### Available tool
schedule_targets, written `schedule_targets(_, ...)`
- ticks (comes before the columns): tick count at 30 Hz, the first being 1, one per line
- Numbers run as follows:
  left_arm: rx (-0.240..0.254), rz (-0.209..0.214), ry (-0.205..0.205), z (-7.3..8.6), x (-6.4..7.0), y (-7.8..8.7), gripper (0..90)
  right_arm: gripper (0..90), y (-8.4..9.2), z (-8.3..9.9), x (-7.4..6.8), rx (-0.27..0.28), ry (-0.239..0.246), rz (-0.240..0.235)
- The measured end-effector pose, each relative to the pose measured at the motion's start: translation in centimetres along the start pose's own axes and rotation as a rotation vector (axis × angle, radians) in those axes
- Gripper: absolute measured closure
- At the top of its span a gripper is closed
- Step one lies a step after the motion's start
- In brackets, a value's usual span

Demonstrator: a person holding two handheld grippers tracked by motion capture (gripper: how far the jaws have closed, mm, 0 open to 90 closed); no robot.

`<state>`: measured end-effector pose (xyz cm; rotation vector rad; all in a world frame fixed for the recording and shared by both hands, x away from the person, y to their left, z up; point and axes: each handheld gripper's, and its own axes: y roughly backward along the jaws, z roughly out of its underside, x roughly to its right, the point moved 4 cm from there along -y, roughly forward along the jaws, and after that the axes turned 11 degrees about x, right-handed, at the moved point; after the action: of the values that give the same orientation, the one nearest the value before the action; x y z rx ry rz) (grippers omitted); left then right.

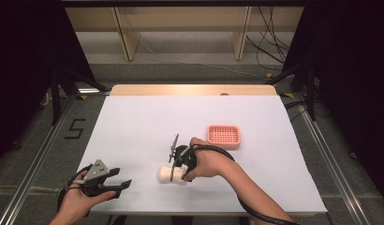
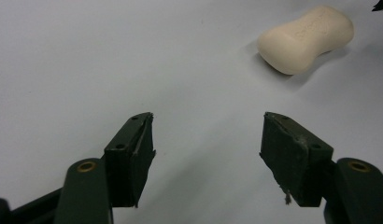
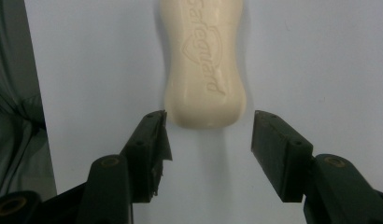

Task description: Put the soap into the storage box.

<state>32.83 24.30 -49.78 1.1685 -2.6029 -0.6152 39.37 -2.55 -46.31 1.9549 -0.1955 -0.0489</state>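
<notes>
- Progress: early, I'd judge. The cream, waisted bar of soap (image 1: 170,174) lies flat on the white surface (image 1: 148,122), near centre, not lifted yet.
- The pink plastic slatted soap dish (image 1: 224,136) sits empty, farther back and to the right of the bar, well apart; likely the goal.
- Left to do, prob.: grip the bar, carry it over, set it in the dish.
- Right gripper (image 3: 208,135): jaws wide open, nothing held, tips just short of the bar's near end, lined up w/ its width; no contact that I can see.
- Left gripper (image 2: 208,140): jaws also wide open, empty, idle at the near-left of the surface, soap well off to its right.
</notes>
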Motion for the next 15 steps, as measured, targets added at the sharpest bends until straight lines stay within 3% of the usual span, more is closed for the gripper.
schedule_targets(1,0.000,0.000,0.001,0.0,0.0,0.0,34.0,45.8,-0.1,-0.1,0.1,0.013,0.017,-0.009)
schedule_targets(2,0.000,0.000,0.000,0.0,0.0,0.0,34.0,45.8,-0.1,-0.2,0.0,0.000,0.003,-0.004)
schedule_targets(3,-0.001,0.001,-0.002,0.0,0.0,0.0,34.0,45.8,-0.3,-0.4,0.1,0.012,0.028,-0.011)
schedule_targets(6,0.010,0.000,0.012,0.0,0.1,-0.1,34.0,45.8,-0.4,-0.6,0.0,0.008,0.020,-0.011)
schedule_targets(7,-0.004,0.002,-0.003,0.0,0.0,0.0,34.0,45.7,-0.4,-0.7,-0.1,-0.002,0.009,-0.015)
schedule_targets(8,-0.002,0.002,-0.002,0.0,0.0,0.0,34.0,45.7,-0.5,-0.8,0.0,0.011,0.027,-0.019)
schedule_targets(10,-0.002,-0.004,-0.001,0.0,0.0,0.0,34.0,45.5,-0.6,-0.9,-0.1,-0.002,0.011,-0.020)
schedule_targets(11,-0.003,0.004,-0.046,-0.1,-0.3,0.0,34.0,45.3,-0.7,-1.1,0.0,0.004,0.030,-0.018)
schedule_targets(12,-0.003,0.005,-0.045,-0.1,-0.2,0.0,33.9,45.1,-0.7,-1.1,-0.1,-0.006,0.013,-0.019)
schedule_targets(13,-0.003,0.005,-0.046,-0.1,-0.3,0.0,33.9,45.0,-0.8,-1.3,0.0,0.007,0.041,-0.023)
schedule_targets(15,-0.006,0.007,-0.028,0.0,-0.1,0.0,33.9,44.3,-0.9,-1.5,0.1,0.014,0.039,-0.027)
